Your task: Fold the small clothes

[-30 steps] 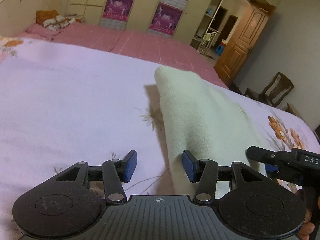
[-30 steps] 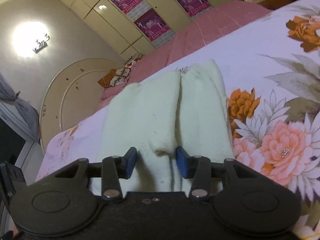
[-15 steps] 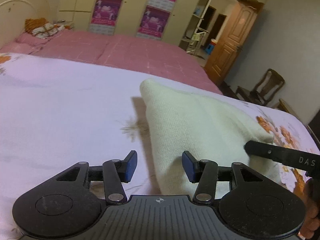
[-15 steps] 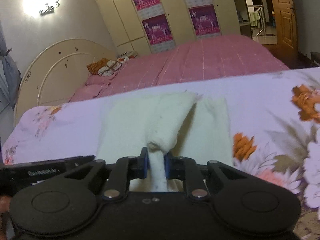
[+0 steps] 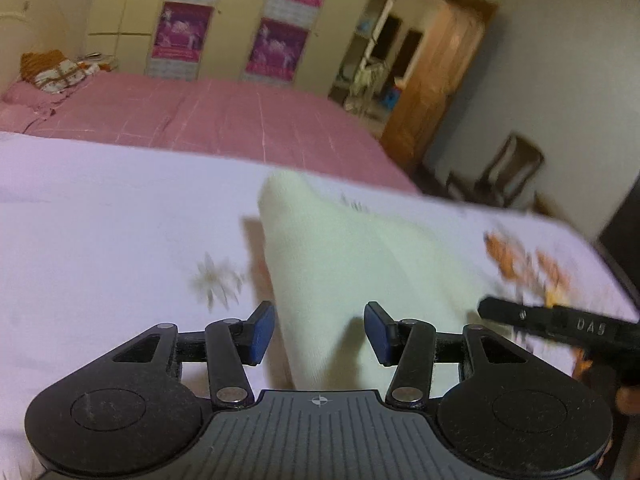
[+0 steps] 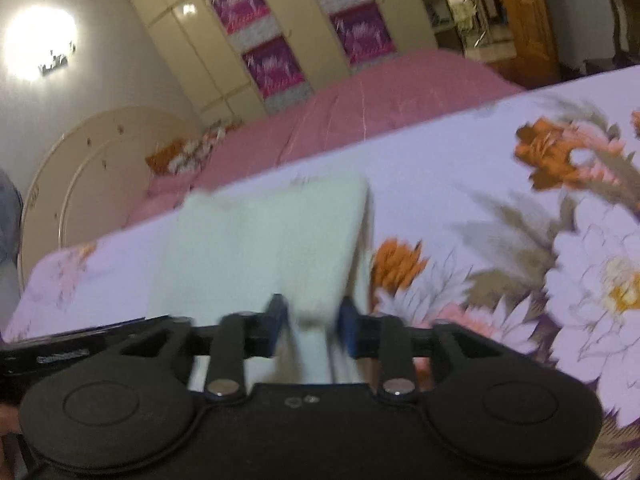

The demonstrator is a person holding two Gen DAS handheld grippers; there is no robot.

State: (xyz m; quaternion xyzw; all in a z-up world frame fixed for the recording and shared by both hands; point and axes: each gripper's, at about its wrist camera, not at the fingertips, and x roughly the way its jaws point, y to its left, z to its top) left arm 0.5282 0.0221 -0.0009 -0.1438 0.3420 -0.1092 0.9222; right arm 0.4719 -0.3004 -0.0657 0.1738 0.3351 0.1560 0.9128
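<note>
The cream garment (image 6: 260, 240) lies folded on the flowered sheet (image 6: 480, 184), near the pink blanket (image 6: 360, 108). The right gripper (image 6: 312, 326) has just been opening; its jaws stand apart with a fold of the garment between them, not pressed. The left gripper (image 5: 318, 334) is half open over the garment's near edge and holds nothing.

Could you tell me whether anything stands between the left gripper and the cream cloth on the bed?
Nothing visible does. The left gripper is open with the near edge of the cream cloth right between its pads, untouched. The right gripper reaches in from the right side, beside the cloth, not in front of it.
</note>
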